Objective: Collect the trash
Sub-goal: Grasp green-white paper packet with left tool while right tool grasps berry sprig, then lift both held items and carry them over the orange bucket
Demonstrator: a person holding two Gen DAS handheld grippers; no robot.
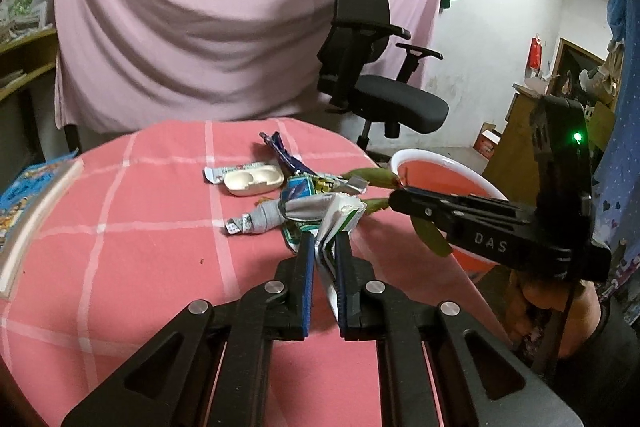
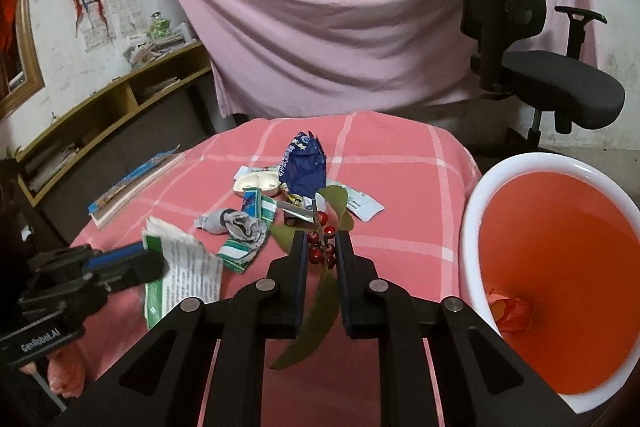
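Note:
My left gripper (image 1: 323, 241) is shut on a folded green-and-white paper carton (image 1: 338, 217), held just above the pink checked table; it also shows in the right wrist view (image 2: 188, 267). My right gripper (image 2: 320, 239) is shut on a sprig of green leaves with red berries (image 2: 322, 253), held near the table's right edge; its leaves show in the left wrist view (image 1: 430, 235). A pile of trash lies mid-table: a blue wrapper (image 2: 304, 167), a grey sock (image 2: 240, 225), small green cartons (image 2: 256, 205), a white earbud case (image 2: 258, 183). An orange bin with a white rim (image 2: 472, 211) stands right of the table.
A book (image 2: 132, 183) lies on the table's left side. A black office chair (image 2: 520, 39) stands behind the table at right, before a pink hanging sheet. A wooden shelf (image 2: 100, 115) runs along the left wall. Something orange lies at the bin's bottom (image 2: 512, 311).

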